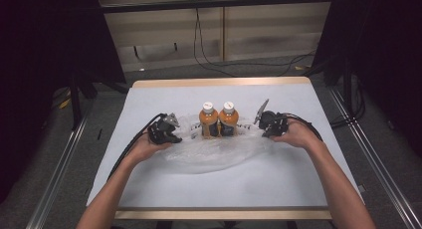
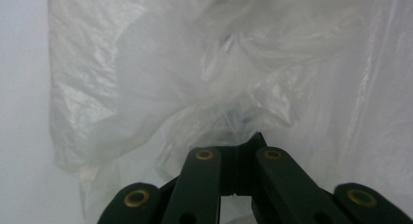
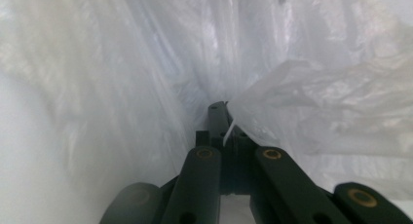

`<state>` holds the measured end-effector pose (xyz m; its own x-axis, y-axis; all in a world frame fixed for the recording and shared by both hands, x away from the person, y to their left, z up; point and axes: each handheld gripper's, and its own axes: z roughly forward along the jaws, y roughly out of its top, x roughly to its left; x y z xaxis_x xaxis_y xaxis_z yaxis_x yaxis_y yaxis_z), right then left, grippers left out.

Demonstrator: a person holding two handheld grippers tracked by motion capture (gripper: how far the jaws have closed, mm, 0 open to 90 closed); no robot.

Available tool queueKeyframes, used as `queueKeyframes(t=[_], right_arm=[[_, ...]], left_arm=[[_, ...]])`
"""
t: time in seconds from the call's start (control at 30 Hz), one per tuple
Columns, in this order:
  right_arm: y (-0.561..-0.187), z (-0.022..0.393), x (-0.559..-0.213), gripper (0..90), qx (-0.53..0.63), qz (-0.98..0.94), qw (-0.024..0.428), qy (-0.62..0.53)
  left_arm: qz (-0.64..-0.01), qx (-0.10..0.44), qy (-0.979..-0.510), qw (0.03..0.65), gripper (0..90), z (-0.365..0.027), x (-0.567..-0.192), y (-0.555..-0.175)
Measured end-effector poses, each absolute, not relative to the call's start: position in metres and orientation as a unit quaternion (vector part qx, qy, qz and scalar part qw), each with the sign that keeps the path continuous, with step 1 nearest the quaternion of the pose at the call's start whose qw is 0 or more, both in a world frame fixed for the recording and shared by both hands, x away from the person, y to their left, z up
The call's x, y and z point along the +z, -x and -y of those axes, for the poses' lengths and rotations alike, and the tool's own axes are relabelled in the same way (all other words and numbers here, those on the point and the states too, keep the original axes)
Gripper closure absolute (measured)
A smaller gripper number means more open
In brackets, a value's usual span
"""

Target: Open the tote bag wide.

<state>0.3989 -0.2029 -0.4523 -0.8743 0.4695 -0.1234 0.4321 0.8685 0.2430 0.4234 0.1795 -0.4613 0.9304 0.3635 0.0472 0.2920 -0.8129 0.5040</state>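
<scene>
Jaws: both my grippers, left (image 2: 238, 146) and right (image 3: 221, 121), are pinched tight on bag film.
Table (image 1: 149, 189): carries everything.
Plastic bag (image 1: 214, 149): lies mid-table, long axis stretched between my grippers.
Contents: two orange bottles (image 1: 219, 122), upright, caps up, side by side.

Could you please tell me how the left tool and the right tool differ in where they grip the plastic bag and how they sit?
The left tool pinches the plastic bag at its left edge, left of the two orange bottles; the right tool pinches its right edge, right of them. The left tool sits slightly nearer the person, the right tool slightly farther up the table. Both are shut on the film and point inward at the bottles.
</scene>
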Motion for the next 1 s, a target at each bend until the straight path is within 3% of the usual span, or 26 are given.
queueKeyframes(t=[0.23,0.43,1.0], right_arm=[[-0.385,0.215,-0.451,90.0,0.103,-0.966,0.066,-0.227],[-0.385,0.222,-0.453,90.0,0.107,-0.959,0.092,-0.244],[-0.382,0.229,-0.452,90.0,0.101,-0.958,0.097,-0.249]], left_arm=[[-0.202,0.088,-0.947,0.234,90.0,-0.199,-0.461,-0.439],[-0.222,0.081,-0.941,0.243,90.0,-0.222,-0.462,-0.438],[-0.204,0.081,-0.949,0.227,90.0,-0.220,-0.460,-0.432]])
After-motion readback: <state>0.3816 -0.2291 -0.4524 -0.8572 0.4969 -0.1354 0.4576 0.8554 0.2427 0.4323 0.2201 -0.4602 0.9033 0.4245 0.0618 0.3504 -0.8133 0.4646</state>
